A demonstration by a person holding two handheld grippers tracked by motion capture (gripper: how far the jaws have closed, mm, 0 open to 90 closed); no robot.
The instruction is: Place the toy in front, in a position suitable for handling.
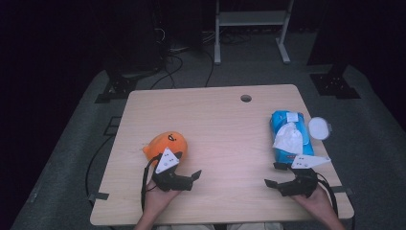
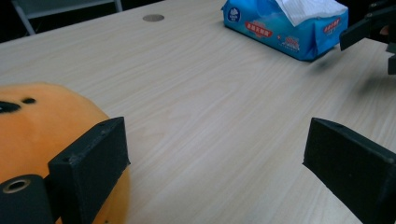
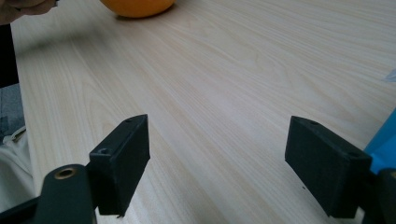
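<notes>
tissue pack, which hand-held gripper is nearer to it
Right. The right hand-held gripper sits just at the near end of the blue tissue pack, jaws open. The left hand-held gripper is far across the table, beside the orange plush toy.

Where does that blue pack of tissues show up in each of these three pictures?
High view: blue tissue pack at right, just beyond the right gripper.
Left gripper view: top right, far across the table.
Right gripper view: a blue sliver at the right edge.
Shared landmark: the orange plush toy.
</notes>
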